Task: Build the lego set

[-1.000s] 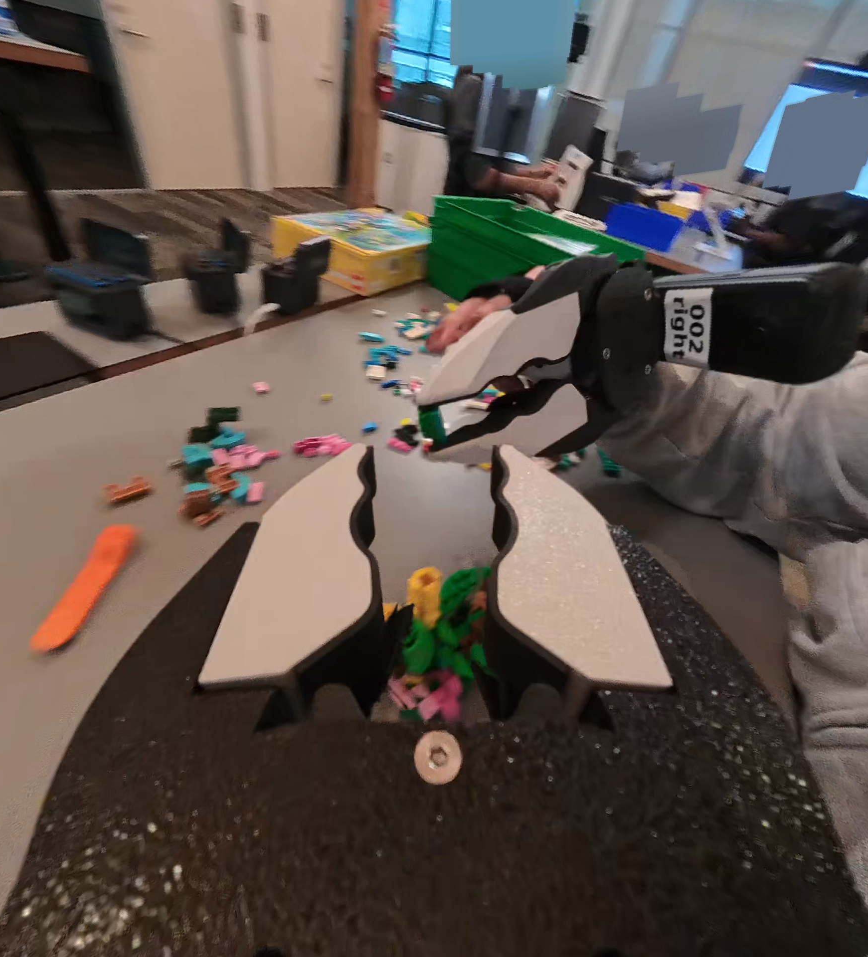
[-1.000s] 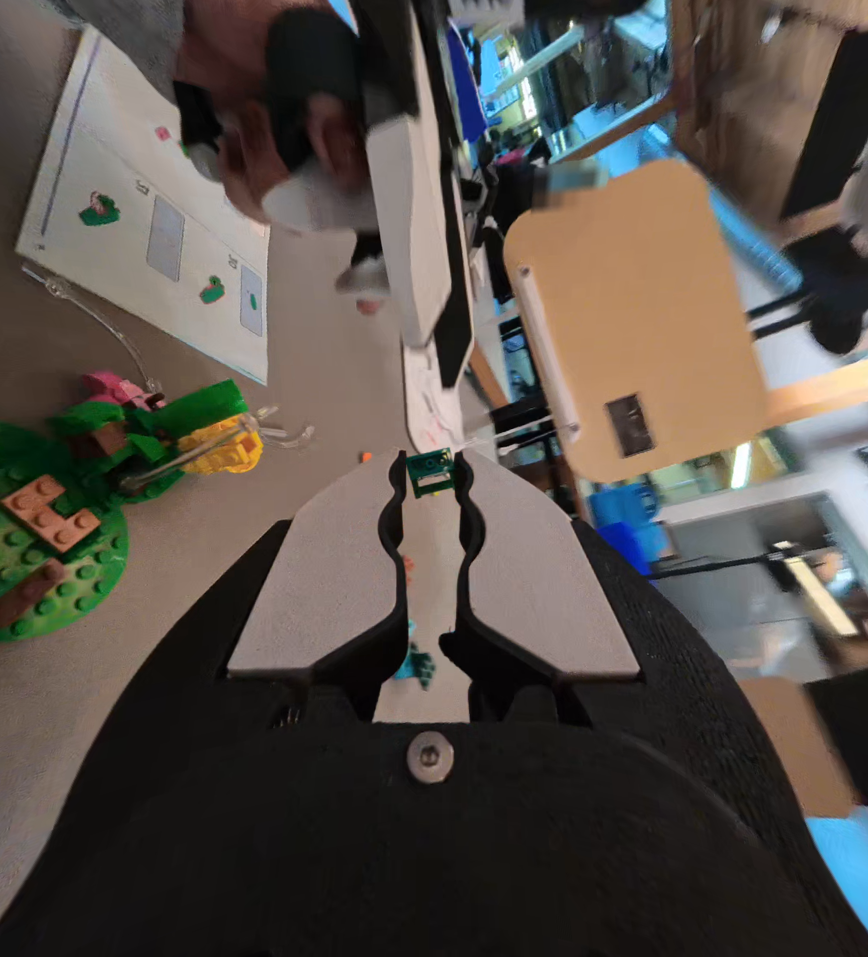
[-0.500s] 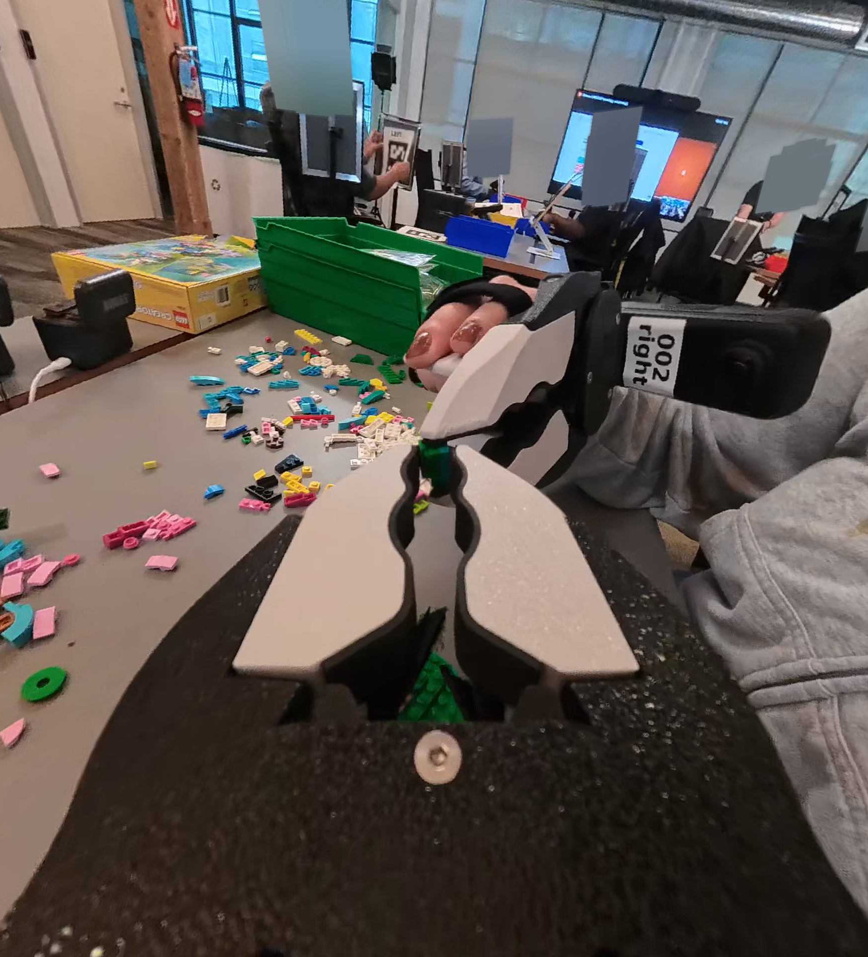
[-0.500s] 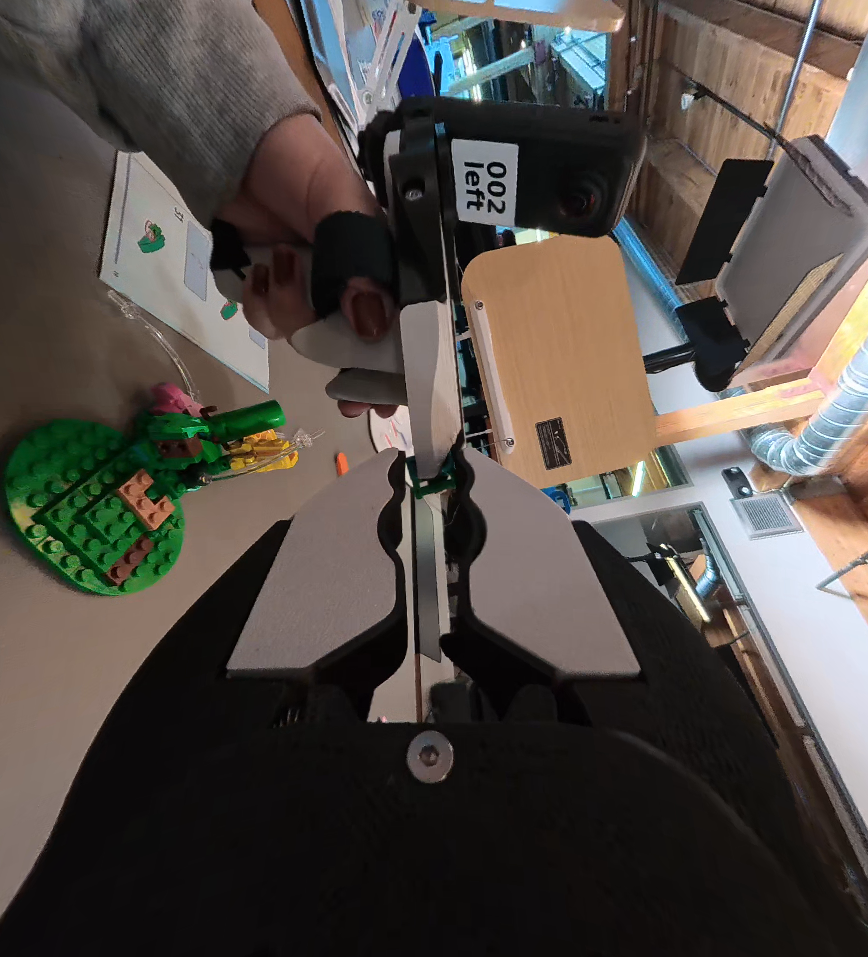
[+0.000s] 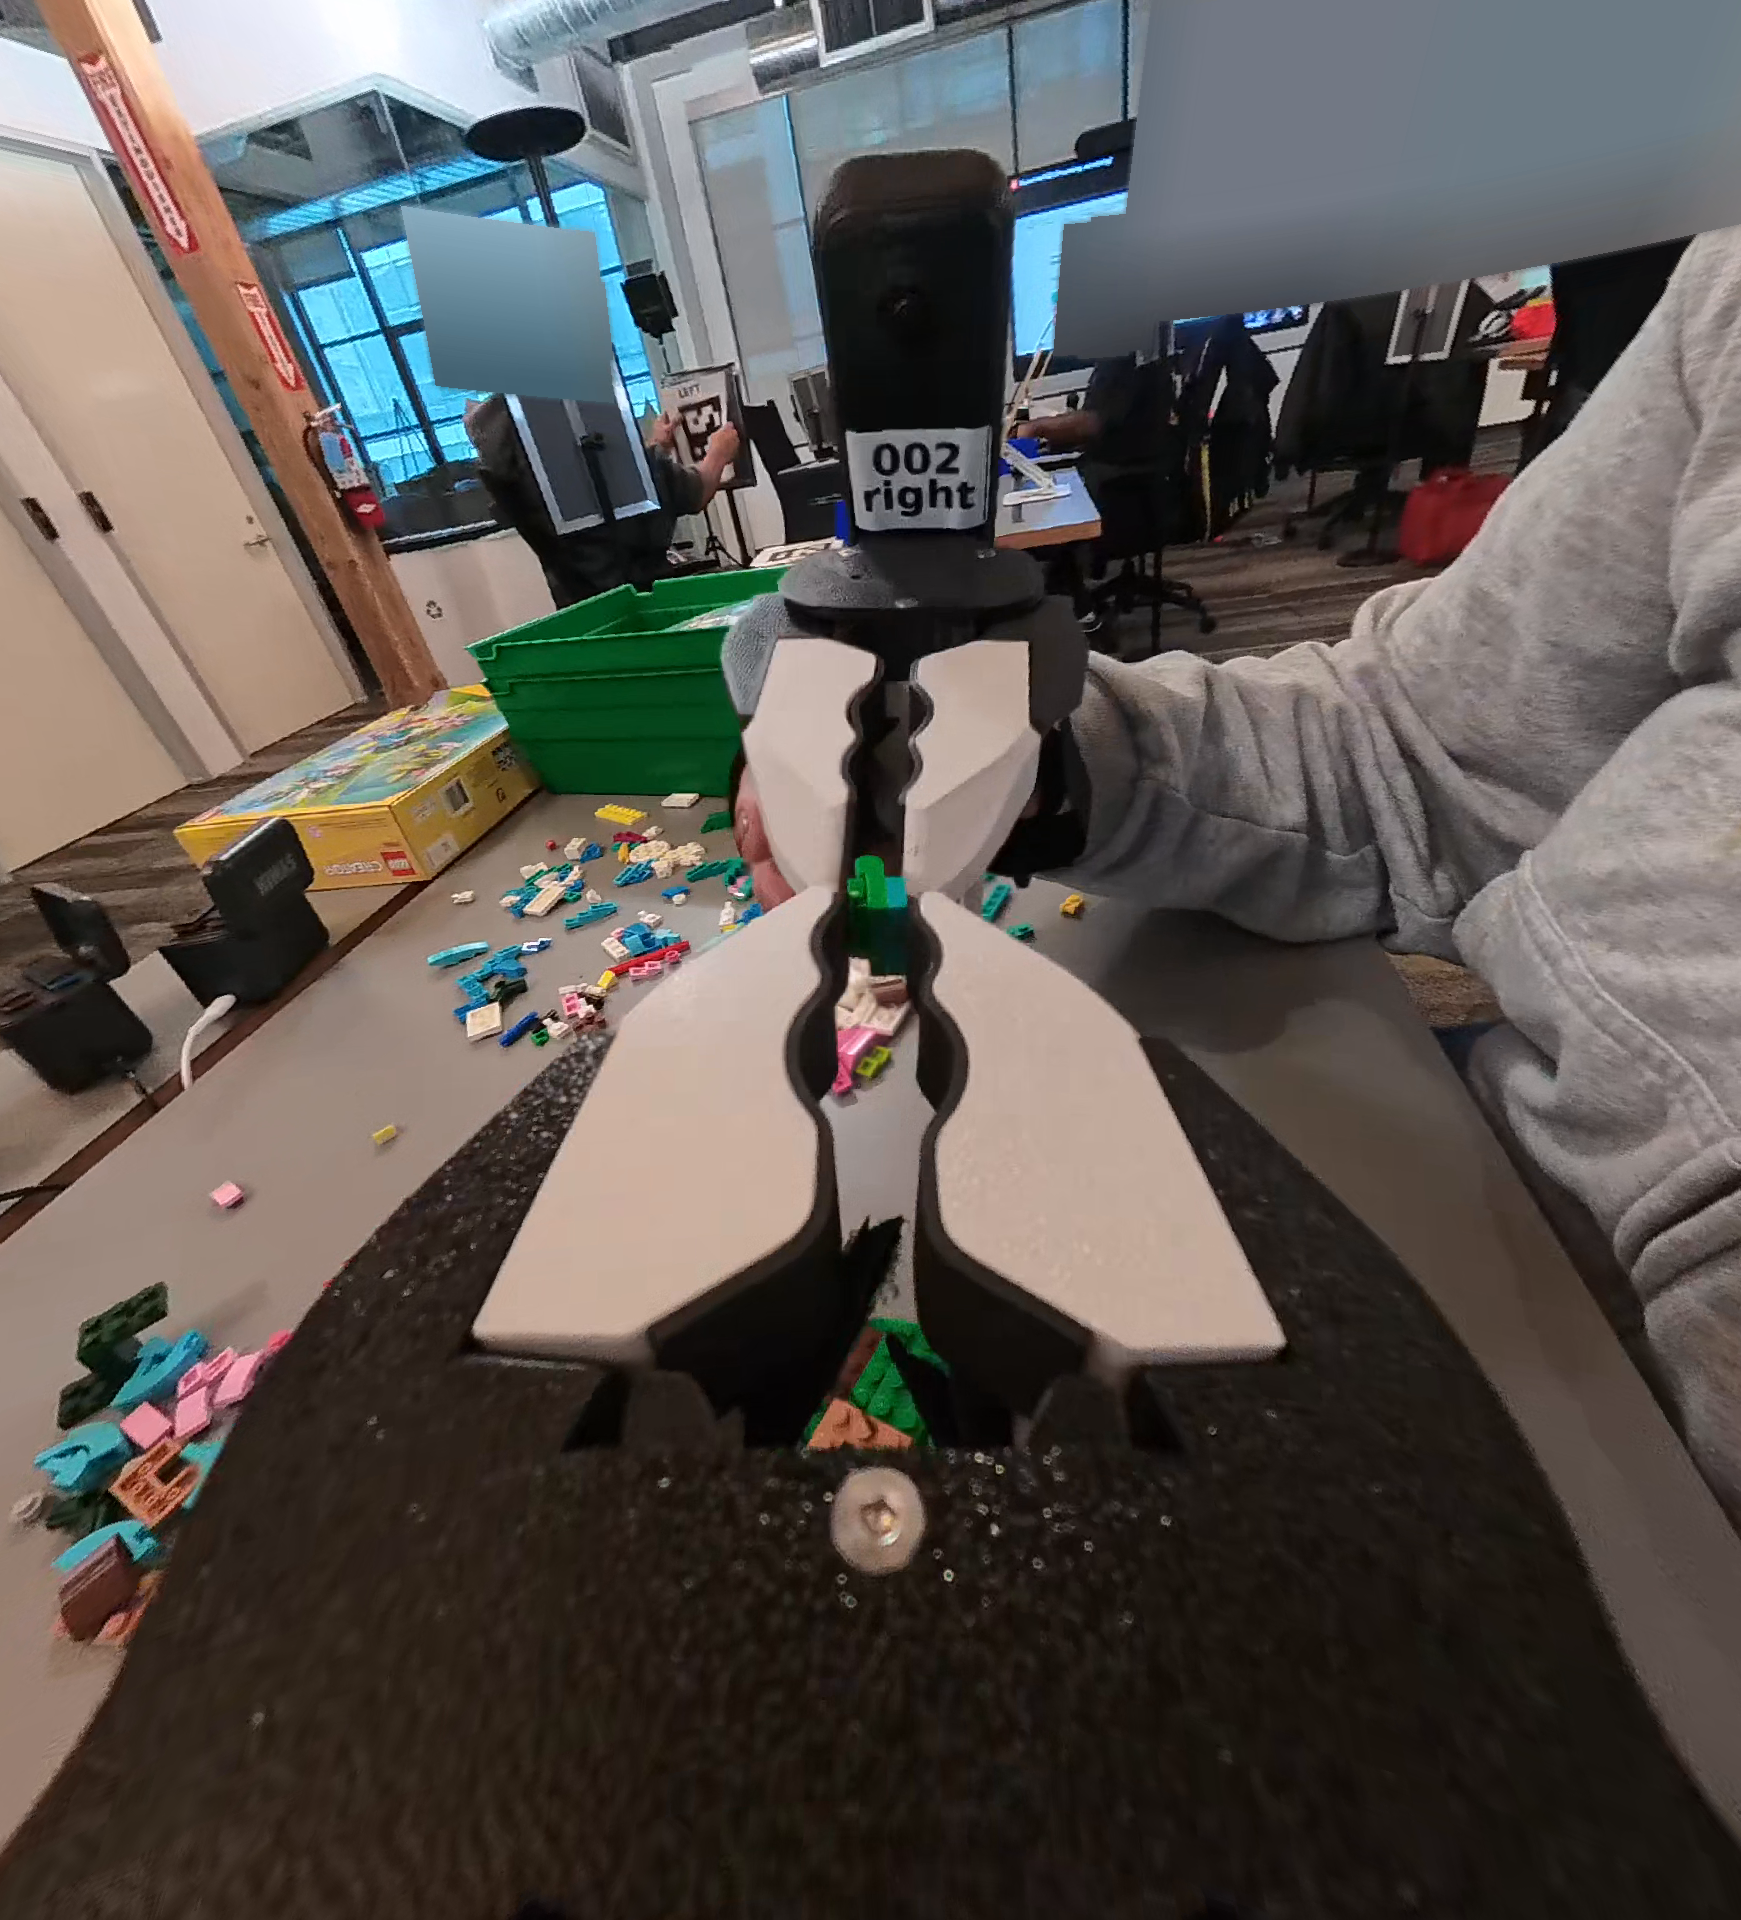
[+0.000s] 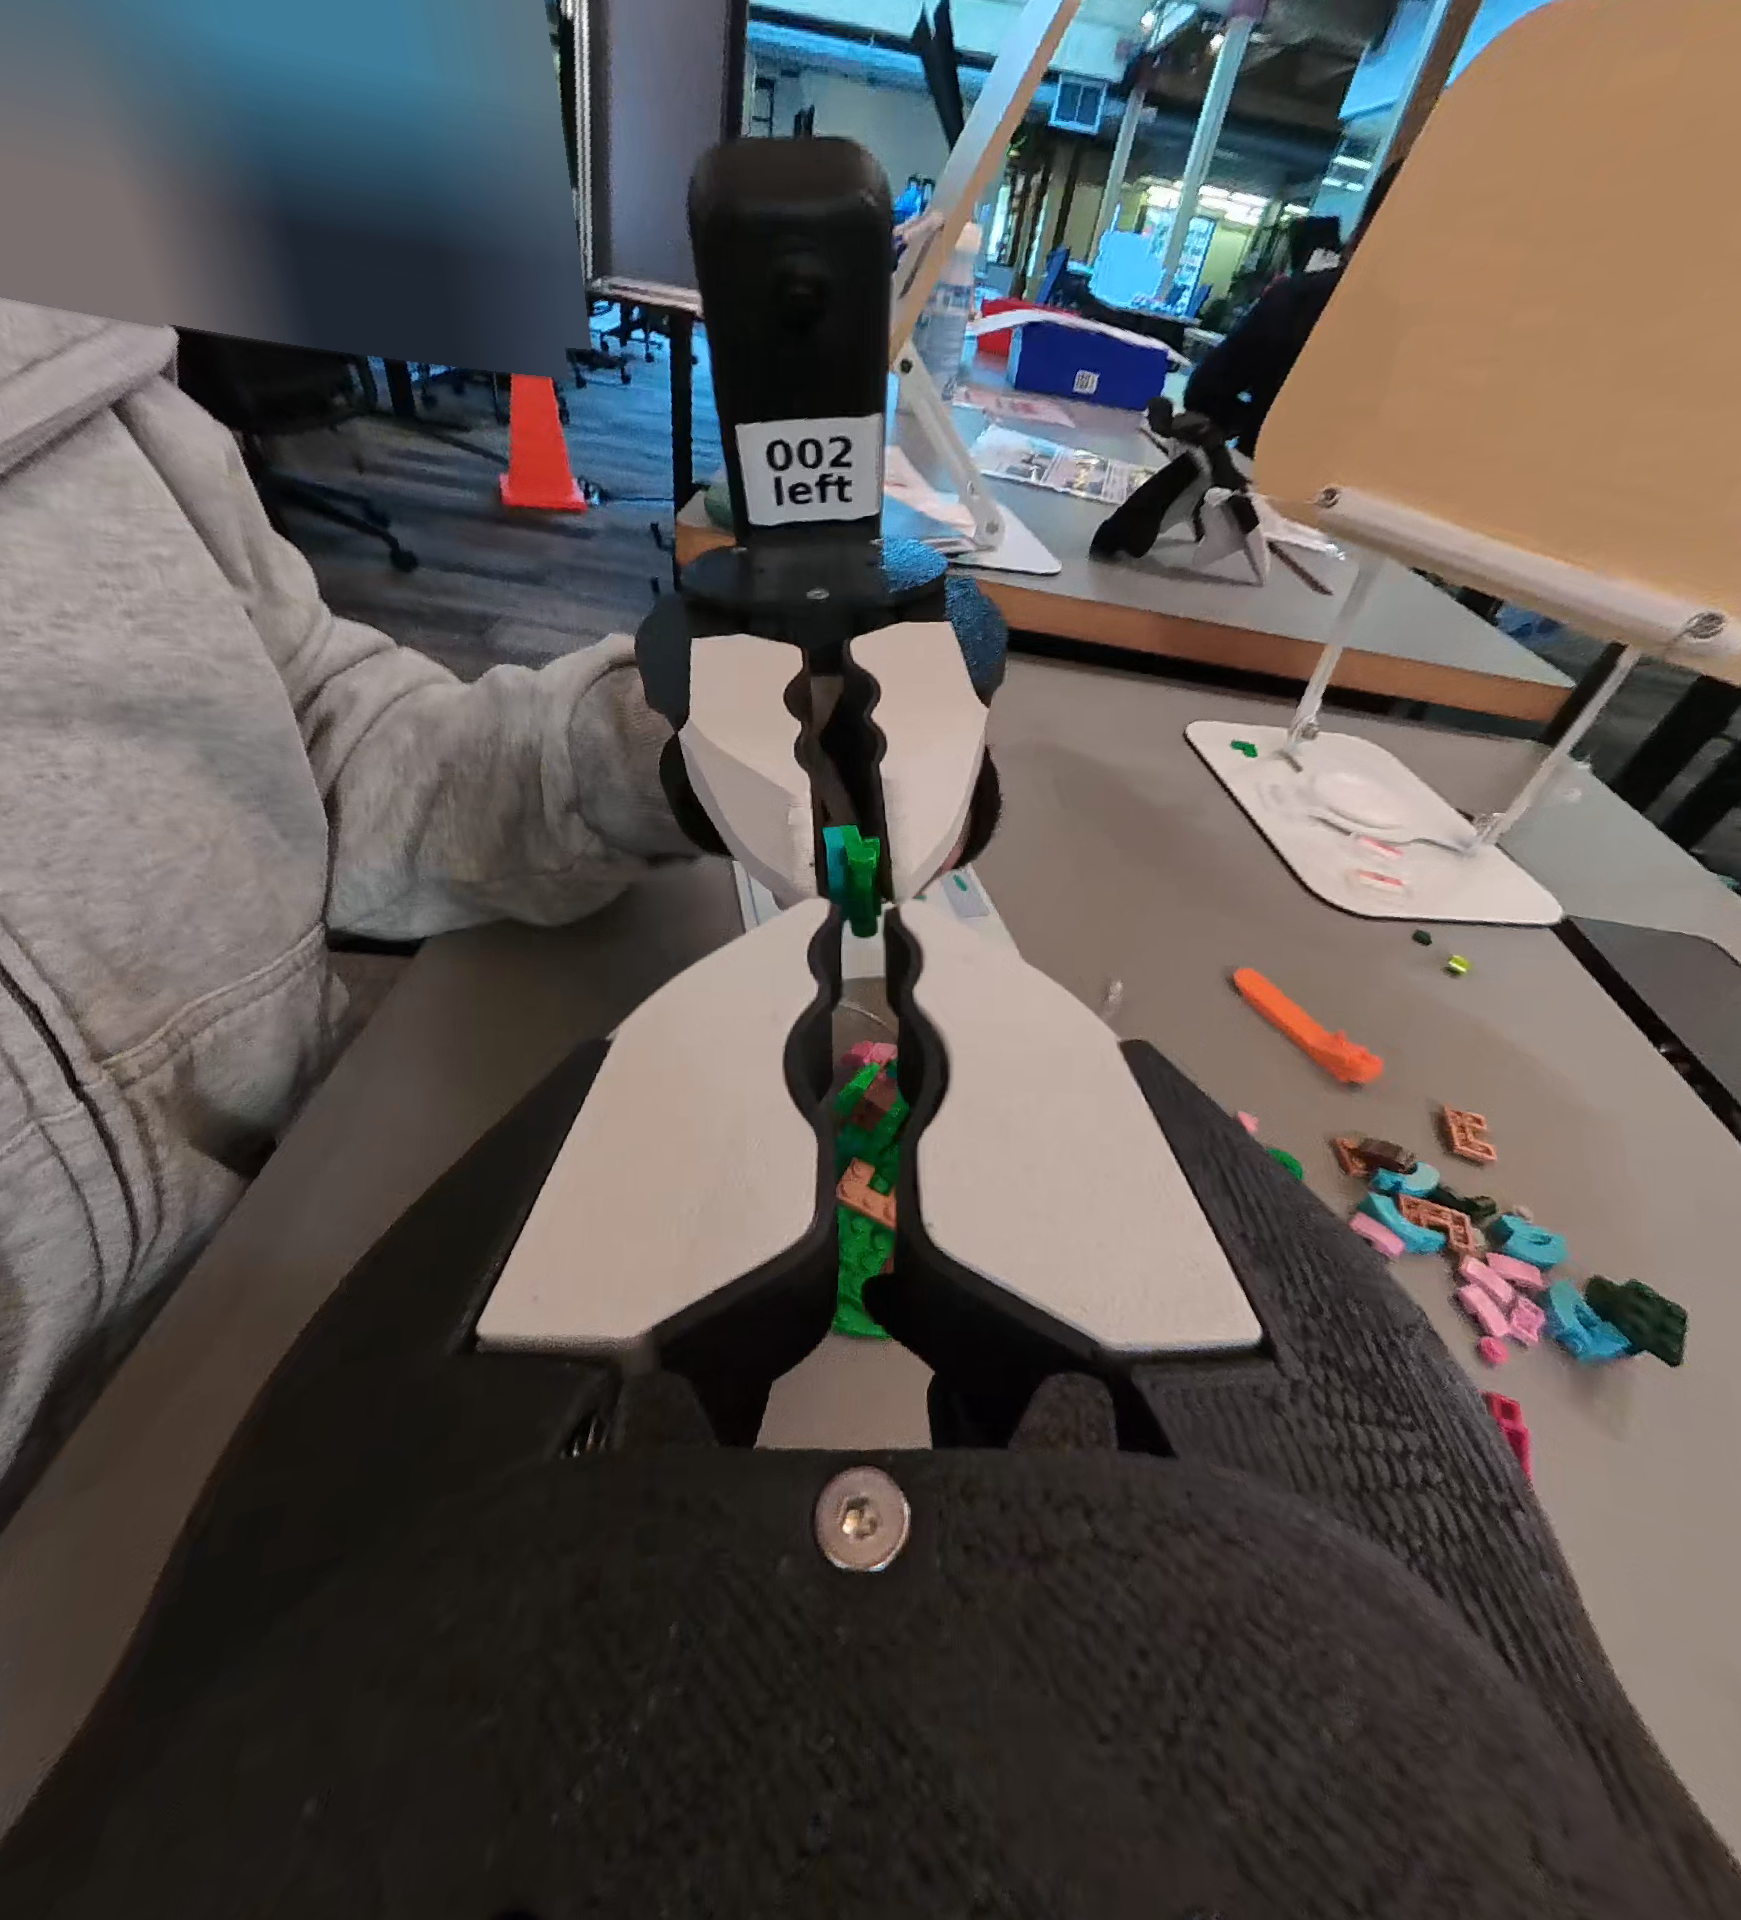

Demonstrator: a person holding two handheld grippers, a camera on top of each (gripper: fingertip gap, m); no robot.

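Observation:
My two grippers meet tip to tip above the grey table (image 5: 222, 1091). A small brick piece (image 5: 878, 930), bright green and teal on a dark green body, sits between both pairs of fingertips. My left gripper (image 5: 876, 914) is shut on its dark green body. My right gripper (image 5: 881, 878) faces me upright, shut on the bright green end. In the right wrist view my right gripper (image 6: 858, 920) pinches the lower end of the piece (image 6: 853, 873), and the left gripper (image 6: 850, 852) pinches the teal and green part above it.
A green round baseplate model (image 6: 861, 1247) lies on the table under the grippers. Loose bricks (image 5: 585, 935), stacked green bins (image 5: 627, 707), a yellow box (image 5: 367, 800) and black devices (image 5: 253, 914) lie beyond. An orange tool (image 6: 1307, 1029), more bricks (image 6: 1489, 1247) and a white stand (image 6: 1365, 831) lie to the right. Both grippers' tips are close together, under 4 cm apart.
My left gripper closed from wide open onto the green piece the right gripper held. The right gripper then turned about a quarter turn, stands upright tip to tip, and its jaws are narrower.

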